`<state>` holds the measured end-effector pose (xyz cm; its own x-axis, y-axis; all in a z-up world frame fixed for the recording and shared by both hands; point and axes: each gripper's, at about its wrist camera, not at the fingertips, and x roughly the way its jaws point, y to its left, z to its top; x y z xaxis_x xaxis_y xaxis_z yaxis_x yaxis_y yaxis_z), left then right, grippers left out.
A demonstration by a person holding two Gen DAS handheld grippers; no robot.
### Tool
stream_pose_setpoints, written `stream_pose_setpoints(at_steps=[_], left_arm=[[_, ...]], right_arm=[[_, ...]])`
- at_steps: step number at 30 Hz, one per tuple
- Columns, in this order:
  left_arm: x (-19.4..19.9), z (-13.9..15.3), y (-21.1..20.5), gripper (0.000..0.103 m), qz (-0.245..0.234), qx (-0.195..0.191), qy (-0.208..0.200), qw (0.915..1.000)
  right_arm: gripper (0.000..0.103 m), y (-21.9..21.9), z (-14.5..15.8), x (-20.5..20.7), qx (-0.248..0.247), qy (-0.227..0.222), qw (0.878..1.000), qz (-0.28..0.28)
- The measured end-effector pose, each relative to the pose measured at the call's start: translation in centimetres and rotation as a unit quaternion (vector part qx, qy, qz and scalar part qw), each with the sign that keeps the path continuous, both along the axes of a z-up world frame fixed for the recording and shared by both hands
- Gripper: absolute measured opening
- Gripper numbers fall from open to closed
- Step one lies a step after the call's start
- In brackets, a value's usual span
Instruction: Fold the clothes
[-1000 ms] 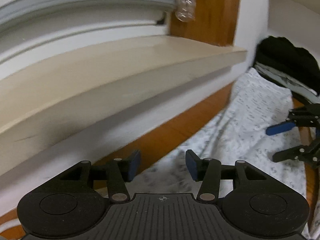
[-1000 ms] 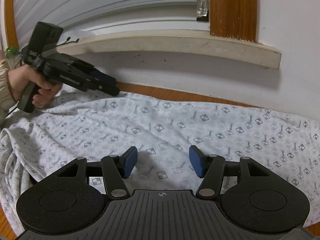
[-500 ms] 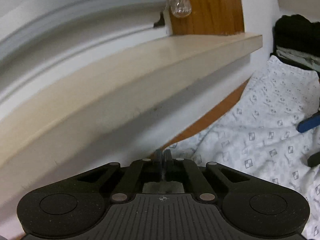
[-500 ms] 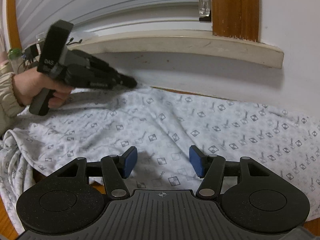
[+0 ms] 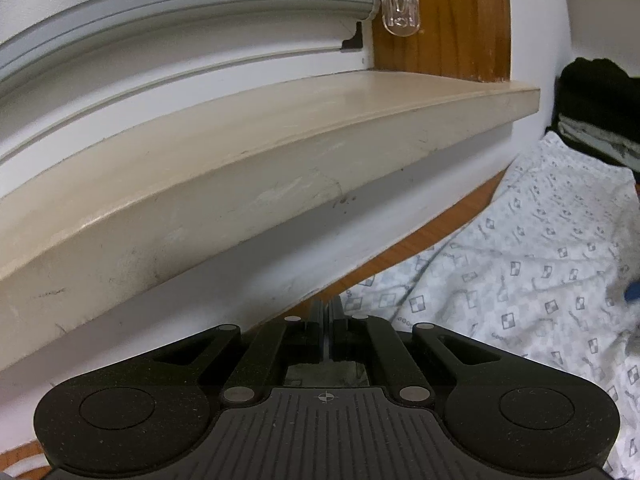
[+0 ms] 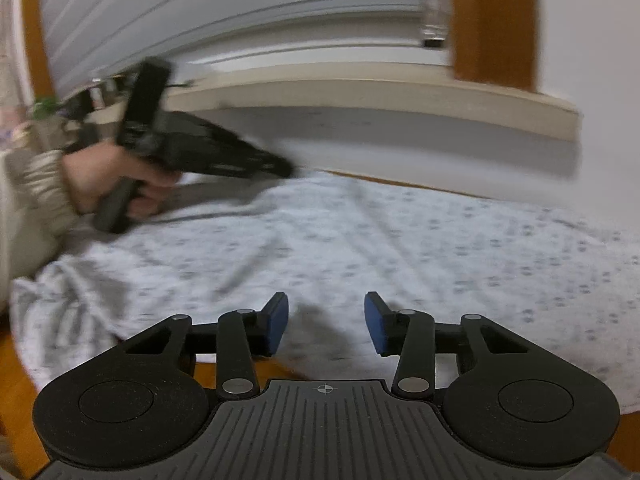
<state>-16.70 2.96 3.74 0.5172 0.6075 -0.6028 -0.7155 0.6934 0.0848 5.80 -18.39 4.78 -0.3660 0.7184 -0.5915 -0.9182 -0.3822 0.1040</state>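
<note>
Patterned white garment [image 6: 360, 248] lies spread across the wooden surface [image 6: 16, 384] below the cream window sill [image 5: 280, 128], its far edge close to the white wall. The fabric carries small grey square motifs; on the left side of the right wrist view it bunches into folds.

Left hand-held gripper [image 5: 324, 320]: jaws fully closed at the far edge of the garment, next to the wall. A thin fold of cloth appears to sit between the pads, but the linkage hides the contact point, so a grip on the fabric cannot be confirmed. In the right wrist view the same hand-held gripper [image 6: 280, 166] points at the garment's far edge, held by a hand [image 6: 116, 176] in a beige sleeve [image 6: 36, 196]; this area is motion-blurred.

Right hand-held gripper [image 6: 326, 322]: jaws have just been closing and stand partly apart above the near edge of the garment. Cloth lies below the blue pads [image 6: 276, 324], and nothing is pinched between them.

A stack of dark folded clothes [image 5: 600, 96] sits beyond the garment's far right end.
</note>
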Motion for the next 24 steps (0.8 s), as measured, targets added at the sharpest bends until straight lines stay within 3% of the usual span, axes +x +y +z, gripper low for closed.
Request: stream_pose_setpoints(at_steps=[3,5,6,7,15,20,23,24], left_arm=[[-0.7,0.1,0.2,0.002,0.000,-0.006,-0.005,1.0000],[-0.8,0.1,0.3,0.002,0.004,-0.002,-0.002,1.0000],[-0.8,0.1,0.3,0.002,0.009,0.000,0.000,1.0000],[-0.8,0.1,0.4,0.002,0.013,0.003,0.002,0.9999],[-0.8,0.2,1.2,0.002,0.018,0.005,0.007,0.9998],[-0.8,0.2,1.2,0.002,0.023,0.007,0.012,0.9996],[-1.1,0.5,1.1,0.005,0.031,-0.006,0.007,0.9995],[-1.2,0.7,1.0,0.012,0.029,-0.011,0.004,0.9995]], right_arm=[[0.043,-0.7,-0.1,-1.4,-0.007,-0.022,1.000,0.014],[0.032,-0.9,-0.5,-1.8,-0.014,-0.035,0.999,0.013],[0.014,-1.2,-0.5,-1.8,-0.014,-0.039,0.999,0.014],[0.005,-1.5,-0.5,-1.8,-0.017,-0.039,0.999,0.016],[0.004,-6.1,-0.2,-2.1,-0.011,-0.044,0.998,0.032],[0.004,-6.8,-0.2,-2.2,-0.008,-0.056,0.998,0.038],[0.013,-6.5,0.8,-0.9,0.000,-0.034,0.999,0.021],[0.022,-6.4,1.3,0.0,0.009,-0.031,0.999,0.009]])
